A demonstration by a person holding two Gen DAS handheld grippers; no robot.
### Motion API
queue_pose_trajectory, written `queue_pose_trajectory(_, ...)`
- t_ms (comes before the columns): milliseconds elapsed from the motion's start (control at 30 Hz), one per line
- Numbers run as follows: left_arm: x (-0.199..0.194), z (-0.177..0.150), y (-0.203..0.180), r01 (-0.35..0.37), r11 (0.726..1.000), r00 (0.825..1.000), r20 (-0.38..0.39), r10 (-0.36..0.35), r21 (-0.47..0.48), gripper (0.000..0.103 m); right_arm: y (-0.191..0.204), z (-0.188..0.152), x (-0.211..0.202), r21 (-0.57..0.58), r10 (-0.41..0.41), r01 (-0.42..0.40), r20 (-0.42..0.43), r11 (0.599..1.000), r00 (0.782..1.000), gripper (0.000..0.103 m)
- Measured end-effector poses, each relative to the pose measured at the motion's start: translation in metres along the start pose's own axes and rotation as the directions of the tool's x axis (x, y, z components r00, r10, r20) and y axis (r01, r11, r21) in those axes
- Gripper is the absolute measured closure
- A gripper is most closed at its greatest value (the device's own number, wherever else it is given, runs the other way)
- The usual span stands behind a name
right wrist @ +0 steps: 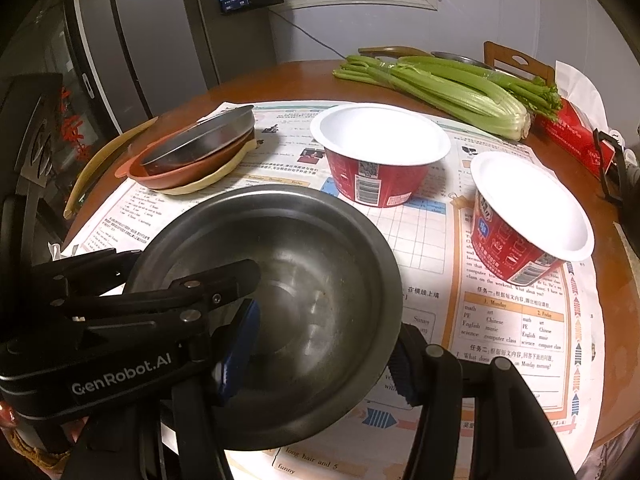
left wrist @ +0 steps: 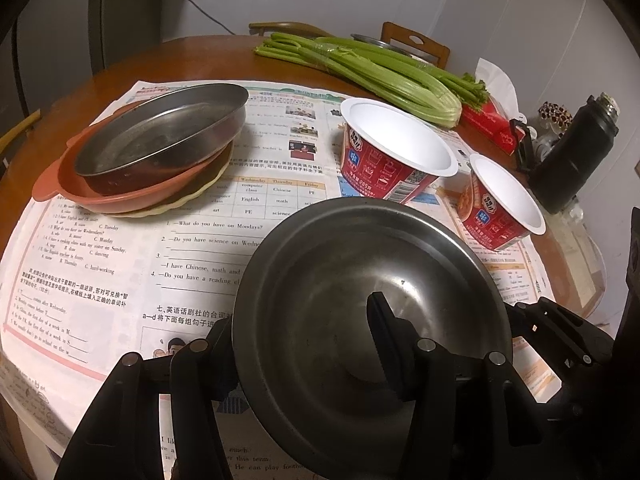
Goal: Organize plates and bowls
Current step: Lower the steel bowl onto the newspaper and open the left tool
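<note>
A steel bowl (left wrist: 360,280) (right wrist: 304,280) sits nearest me over the newspaper. My left gripper (left wrist: 300,320) is shut on its left rim, one finger inside and one outside; the right wrist view shows it (right wrist: 184,268) reaching in from the left. My right gripper (right wrist: 324,340) is shut on the bowl's right rim, blue pad inside. At the back left a steel pan (left wrist: 160,132) (right wrist: 200,140) lies in an orange-brown plate (left wrist: 80,184), which rests on a cream fluted plate (left wrist: 192,200). Two empty red paper bowls (left wrist: 396,148) (left wrist: 504,204) stand to the right.
Newspaper (left wrist: 100,260) covers the round wooden table (left wrist: 168,56). A celery bunch (left wrist: 380,72) lies at the back, with a red tissue pack (left wrist: 488,124) and a black flask (left wrist: 572,160) at the right edge. Chair backs (left wrist: 412,42) stand behind the table, and a fridge (right wrist: 132,48) at the left.
</note>
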State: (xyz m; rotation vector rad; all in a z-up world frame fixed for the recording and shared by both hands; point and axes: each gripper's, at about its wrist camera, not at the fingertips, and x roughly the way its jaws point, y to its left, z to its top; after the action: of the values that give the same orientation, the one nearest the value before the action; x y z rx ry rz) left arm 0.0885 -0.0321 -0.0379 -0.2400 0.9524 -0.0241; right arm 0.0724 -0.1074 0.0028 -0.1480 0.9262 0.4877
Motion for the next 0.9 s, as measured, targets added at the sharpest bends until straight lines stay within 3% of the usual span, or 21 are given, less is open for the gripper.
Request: queue_pose_trajectory(900, -0.012, 0.005, 0.005, -0.006, 1.000, 0.999, 0.042, 0.006, 0.002, 0.045, -0.026, 0.000, -0.009, 0.086, -0.009, 0.006, 0.030, 0.996, 1.000, 0.043)
